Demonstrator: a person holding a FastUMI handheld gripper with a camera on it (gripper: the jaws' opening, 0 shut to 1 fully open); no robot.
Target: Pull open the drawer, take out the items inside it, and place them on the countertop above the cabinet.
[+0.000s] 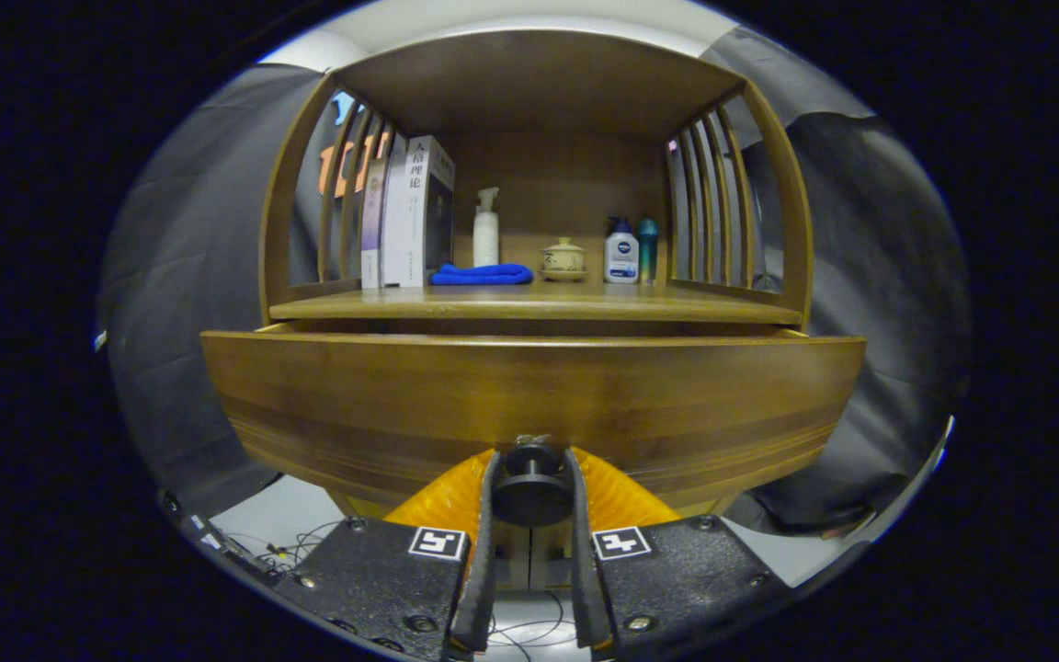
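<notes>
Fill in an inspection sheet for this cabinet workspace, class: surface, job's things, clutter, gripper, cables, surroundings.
Surface: wooden countertop, front part bare.
Job's things: drawer pulled partly out; contents hidden behind its front.
Clutter: books, spray bottle, blue cloth, lidded pot, two bottles at the back of the countertop.
Gripper: hand-held gripper shut on the drawer knob.
Cables: thin wires on the floor below.
Surroundings: dark cloth wall.
</notes>
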